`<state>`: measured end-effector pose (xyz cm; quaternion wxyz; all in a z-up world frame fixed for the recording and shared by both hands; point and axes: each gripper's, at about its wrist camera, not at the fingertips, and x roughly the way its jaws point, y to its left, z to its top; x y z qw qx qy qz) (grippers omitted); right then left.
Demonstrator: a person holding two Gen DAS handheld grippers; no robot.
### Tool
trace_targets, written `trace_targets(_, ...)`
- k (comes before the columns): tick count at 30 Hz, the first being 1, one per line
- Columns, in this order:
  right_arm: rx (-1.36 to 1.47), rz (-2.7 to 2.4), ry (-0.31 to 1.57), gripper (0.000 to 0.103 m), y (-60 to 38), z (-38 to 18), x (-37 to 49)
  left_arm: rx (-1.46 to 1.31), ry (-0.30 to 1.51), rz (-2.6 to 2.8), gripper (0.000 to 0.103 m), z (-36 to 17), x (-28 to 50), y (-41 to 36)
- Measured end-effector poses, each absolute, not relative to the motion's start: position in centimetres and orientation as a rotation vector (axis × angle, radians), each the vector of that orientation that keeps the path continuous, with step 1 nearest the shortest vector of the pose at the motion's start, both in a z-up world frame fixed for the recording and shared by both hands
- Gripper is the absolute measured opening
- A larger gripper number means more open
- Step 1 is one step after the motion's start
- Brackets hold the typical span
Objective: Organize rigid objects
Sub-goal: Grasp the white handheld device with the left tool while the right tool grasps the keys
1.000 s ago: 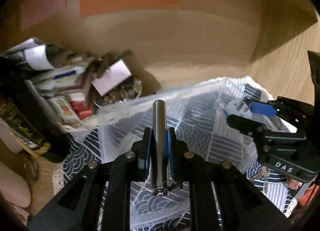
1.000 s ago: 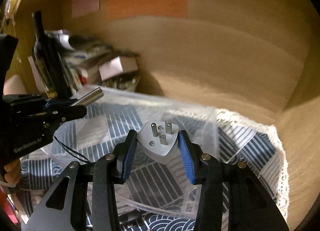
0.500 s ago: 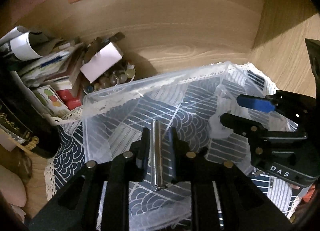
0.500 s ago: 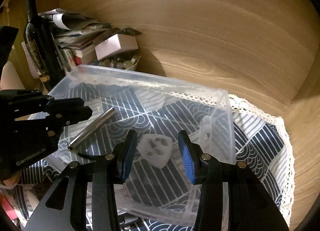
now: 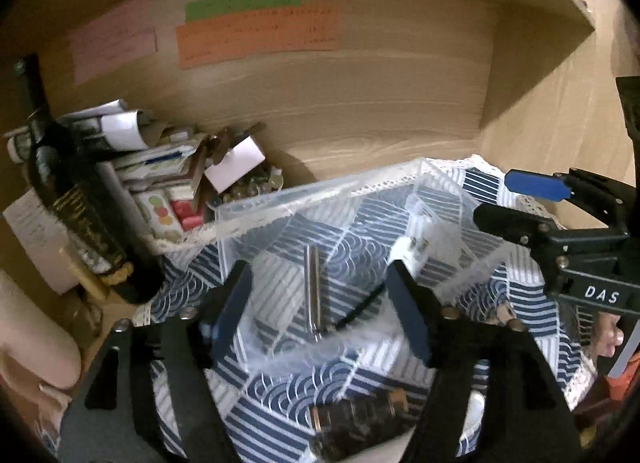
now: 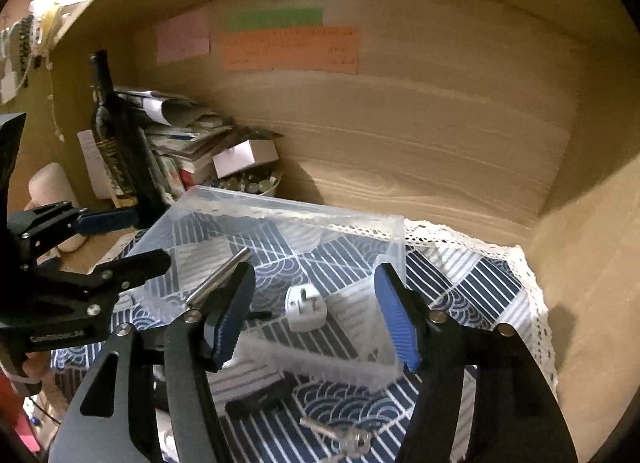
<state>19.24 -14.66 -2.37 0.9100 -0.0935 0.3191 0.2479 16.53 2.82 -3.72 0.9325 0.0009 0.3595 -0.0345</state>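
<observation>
Plug (image 6: pixel 305 306) and rod (image 5: pixel 311 290) in bin (image 6: pixel 280 211), tools (image 5: pixel 320 299) (image 6: pixel 316 311) wide above.

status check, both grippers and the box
Left gripper open, empty. Right gripper open, empty. Metal rod and white plug lie inside the clear box. Keys on the cloth outside it; nothing blocking.

My left hand-held gripper (image 5: pixel 320 303) is black with blue pads (image 5: pixel 230 311). The cloth (image 6: pixel 472 279) shows navy-and-white stripes and wave arcs, edged in white lace. Clear bin (image 6: pixel 280 211), silver rod (image 5: pixel 311 287), white plug (image 6: pixel 306 309). Orange, green and pink notes (image 6: pixel 290 49) on tan wood.
</observation>
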Motion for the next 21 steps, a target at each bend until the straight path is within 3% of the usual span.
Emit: trace_targets(21, -0.166, 0.436, 0.854, 0.060, -20.0, -9.5, 13.9, -0.010, 0.881, -0.190, 0.075, -9.4, 7.9, -0.8)
